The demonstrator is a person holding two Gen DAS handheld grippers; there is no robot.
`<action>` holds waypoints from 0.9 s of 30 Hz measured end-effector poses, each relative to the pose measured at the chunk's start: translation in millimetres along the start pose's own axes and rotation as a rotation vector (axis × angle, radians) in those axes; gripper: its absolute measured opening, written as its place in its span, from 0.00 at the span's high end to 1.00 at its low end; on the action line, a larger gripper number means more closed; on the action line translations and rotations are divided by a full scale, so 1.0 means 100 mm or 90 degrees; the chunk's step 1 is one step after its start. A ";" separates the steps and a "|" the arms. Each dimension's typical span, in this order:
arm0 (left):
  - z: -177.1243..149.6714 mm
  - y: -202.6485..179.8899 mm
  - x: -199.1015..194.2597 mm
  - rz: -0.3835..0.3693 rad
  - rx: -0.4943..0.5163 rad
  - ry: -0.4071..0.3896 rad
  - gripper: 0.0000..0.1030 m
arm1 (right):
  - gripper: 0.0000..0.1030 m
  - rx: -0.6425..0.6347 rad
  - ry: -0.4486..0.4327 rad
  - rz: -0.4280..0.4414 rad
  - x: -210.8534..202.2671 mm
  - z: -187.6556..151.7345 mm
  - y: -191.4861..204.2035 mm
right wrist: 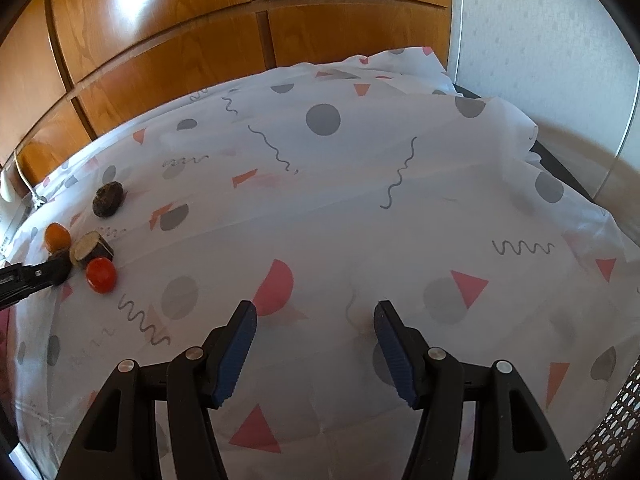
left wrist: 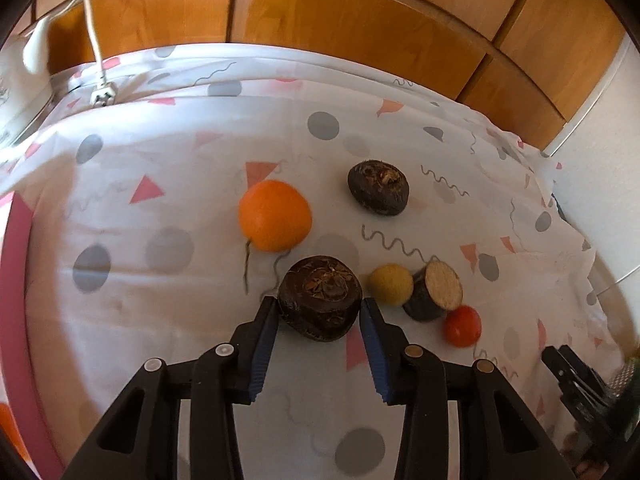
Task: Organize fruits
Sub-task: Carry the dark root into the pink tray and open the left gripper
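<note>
On the patterned cloth (left wrist: 168, 312) lie an orange (left wrist: 275, 216), a dark brown round fruit (left wrist: 378, 188) further back, a small yellow fruit (left wrist: 391, 284), a dark cut piece with a pale face (left wrist: 434, 292) and a red tomato (left wrist: 462, 326). My left gripper (left wrist: 318, 306) is shut on a second dark brown fruit (left wrist: 320, 298), which rests on the cloth with a fingertip against each side. The right wrist view shows my right gripper (right wrist: 316, 312) open over bare cloth, far right of the tomato (right wrist: 101, 275), the cut piece (right wrist: 90, 250) and the orange (right wrist: 57, 237).
Wooden cabinet doors (left wrist: 340, 28) stand behind the table. A white cable with a plug (left wrist: 105, 96) lies at the back left. A pink rim (left wrist: 16, 240) curves along the left edge. A mesh basket (right wrist: 608, 420) sits at the lower right.
</note>
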State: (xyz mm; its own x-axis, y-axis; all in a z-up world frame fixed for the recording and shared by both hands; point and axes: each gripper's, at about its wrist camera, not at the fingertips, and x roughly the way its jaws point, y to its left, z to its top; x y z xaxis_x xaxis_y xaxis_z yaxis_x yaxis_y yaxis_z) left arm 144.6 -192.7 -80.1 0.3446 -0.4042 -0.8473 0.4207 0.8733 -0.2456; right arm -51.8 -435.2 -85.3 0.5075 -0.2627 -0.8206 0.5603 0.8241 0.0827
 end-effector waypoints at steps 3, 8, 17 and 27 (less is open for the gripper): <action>-0.10 0.02 -0.09 -0.002 0.000 0.000 0.59 | 0.40 -0.009 -0.002 -0.011 0.00 -0.02 0.02; -0.25 0.08 -0.30 -0.006 -0.008 -0.010 0.59 | 0.39 -0.029 -0.003 -0.032 0.03 -0.04 0.07; -0.45 0.39 -0.89 -0.008 -0.067 -0.074 0.59 | 0.30 -0.024 -0.063 -0.042 0.04 -0.16 0.11; -0.60 1.14 -1.42 0.046 -0.165 -0.142 0.59 | 0.29 -0.024 -0.076 -0.045 0.05 -0.17 0.13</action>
State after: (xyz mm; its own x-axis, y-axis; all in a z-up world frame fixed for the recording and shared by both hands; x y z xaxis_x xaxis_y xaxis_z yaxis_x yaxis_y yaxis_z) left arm 93.4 -18.9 -15.9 0.5521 -0.3634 -0.7504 0.1714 0.9303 -0.3244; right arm -53.2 -417.3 -97.9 0.5424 -0.3771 -0.7507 0.5740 0.8189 0.0034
